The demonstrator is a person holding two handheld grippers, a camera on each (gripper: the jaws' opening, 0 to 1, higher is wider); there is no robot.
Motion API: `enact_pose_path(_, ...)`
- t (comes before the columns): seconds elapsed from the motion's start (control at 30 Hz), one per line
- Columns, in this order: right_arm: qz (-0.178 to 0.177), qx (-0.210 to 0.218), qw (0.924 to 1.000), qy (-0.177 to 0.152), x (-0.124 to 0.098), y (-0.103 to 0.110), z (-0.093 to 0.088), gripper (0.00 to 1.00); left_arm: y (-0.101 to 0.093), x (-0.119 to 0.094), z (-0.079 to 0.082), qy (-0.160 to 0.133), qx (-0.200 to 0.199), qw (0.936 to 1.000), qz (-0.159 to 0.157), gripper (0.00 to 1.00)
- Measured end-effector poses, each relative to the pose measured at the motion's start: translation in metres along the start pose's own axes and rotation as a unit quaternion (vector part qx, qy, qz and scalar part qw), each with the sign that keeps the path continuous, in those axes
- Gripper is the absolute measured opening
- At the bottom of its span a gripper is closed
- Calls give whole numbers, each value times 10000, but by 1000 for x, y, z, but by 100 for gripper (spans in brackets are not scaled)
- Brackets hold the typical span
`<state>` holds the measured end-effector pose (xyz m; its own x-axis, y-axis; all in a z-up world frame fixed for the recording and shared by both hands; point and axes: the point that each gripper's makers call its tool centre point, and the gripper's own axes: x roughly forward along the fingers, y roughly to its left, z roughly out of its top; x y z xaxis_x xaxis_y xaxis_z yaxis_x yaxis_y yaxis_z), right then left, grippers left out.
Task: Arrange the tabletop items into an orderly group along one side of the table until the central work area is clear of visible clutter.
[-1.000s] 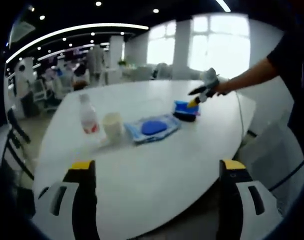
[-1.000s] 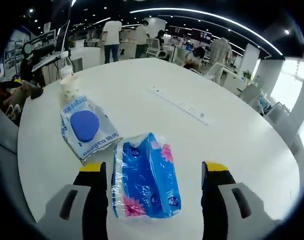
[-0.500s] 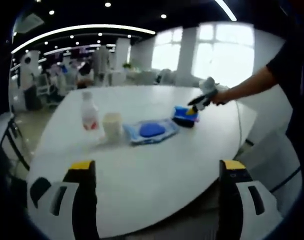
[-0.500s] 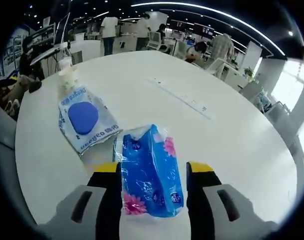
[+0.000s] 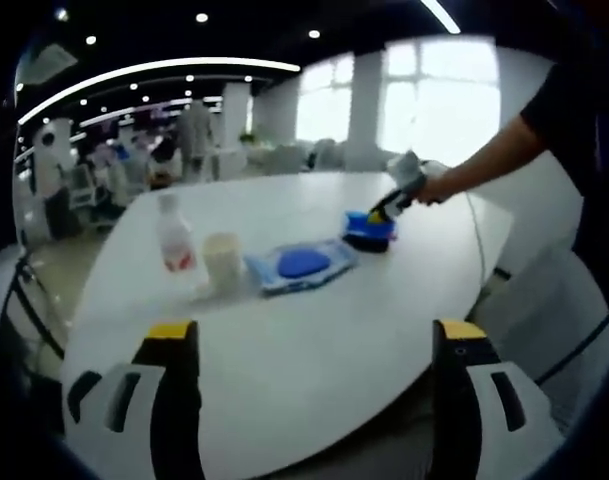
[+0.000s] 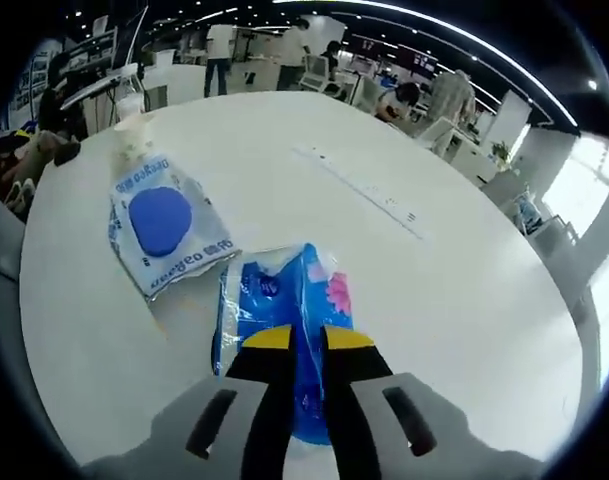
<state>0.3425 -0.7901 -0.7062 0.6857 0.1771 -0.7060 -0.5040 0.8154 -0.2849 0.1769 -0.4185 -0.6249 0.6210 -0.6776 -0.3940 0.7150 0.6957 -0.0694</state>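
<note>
On the white table a clear bottle with a red label, a paper cup and a flat wipes pack with a blue oval lie in a row. A blue tissue pack rests at the row's right end, with my right gripper on it. In the right gripper view, the right gripper is shut on the blue tissue pack. The wipes pack lies to its left and the cup beyond. My left gripper hangs open over the near table edge, holding nothing.
A person's arm reaches in from the right. A long cable slot runs across the table. Desks, chairs and people fill the office behind. The near table edge curves just before the left jaws.
The right jaws have drawn together from wide apart and now clamp the blue tissue pack. The left gripper view has only drifted slightly.
</note>
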Motion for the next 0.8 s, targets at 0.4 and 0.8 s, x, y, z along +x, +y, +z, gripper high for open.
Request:
enact_pose_path(0.4,12,-269,9996,15,-3,0,2,0,0,0,0,14,3,10000,31,93)
enact_pose_path(0.8,41,-498,9986,-180,-9,-4,16,0,2,0,3,-60,46,9999,66,94)
